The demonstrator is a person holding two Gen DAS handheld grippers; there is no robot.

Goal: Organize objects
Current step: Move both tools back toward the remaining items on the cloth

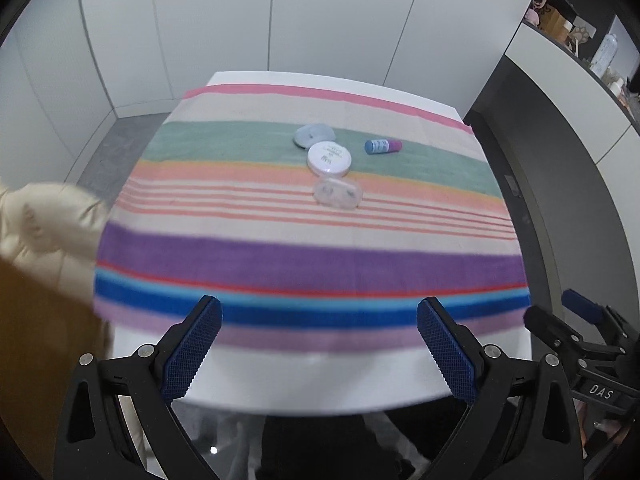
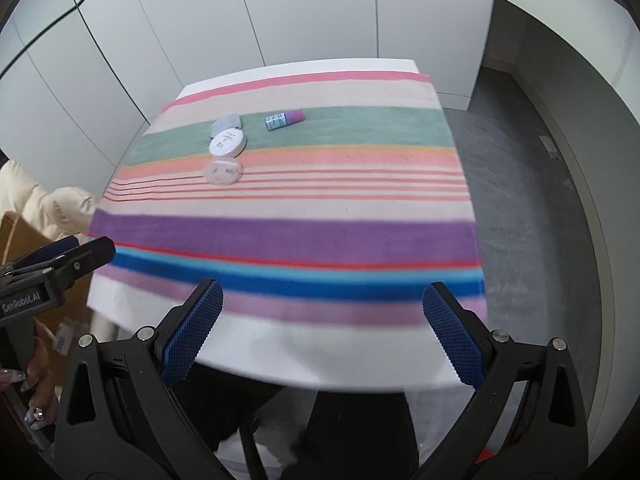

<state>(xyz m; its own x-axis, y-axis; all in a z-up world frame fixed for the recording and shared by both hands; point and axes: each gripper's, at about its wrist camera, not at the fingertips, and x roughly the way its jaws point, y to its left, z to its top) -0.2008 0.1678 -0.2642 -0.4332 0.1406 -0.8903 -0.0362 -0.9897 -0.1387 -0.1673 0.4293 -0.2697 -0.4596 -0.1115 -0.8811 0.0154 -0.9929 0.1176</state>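
On a striped cloth [image 1: 304,256] [image 2: 280,236] over a white table lie a white round compact [image 1: 329,156] [image 2: 227,143], a pale blue-grey lid or case [image 1: 314,135] [image 2: 227,123] behind it, a clear contact-lens case [image 1: 338,193] [image 2: 223,172] in front, and a small blue bottle with a purple cap [image 1: 383,146] [image 2: 283,119] lying on its side. My left gripper [image 1: 319,340] is open and empty above the near table edge. My right gripper [image 2: 323,328] is open and empty, also at the near edge, far from the objects.
White cabinet doors stand behind the table. A cream jacket [image 1: 44,220] and a brown cardboard box [image 1: 36,344] are at the left. Shelves with bottles [image 1: 600,52] are at the upper right. Grey floor [image 2: 520,200] lies to the right.
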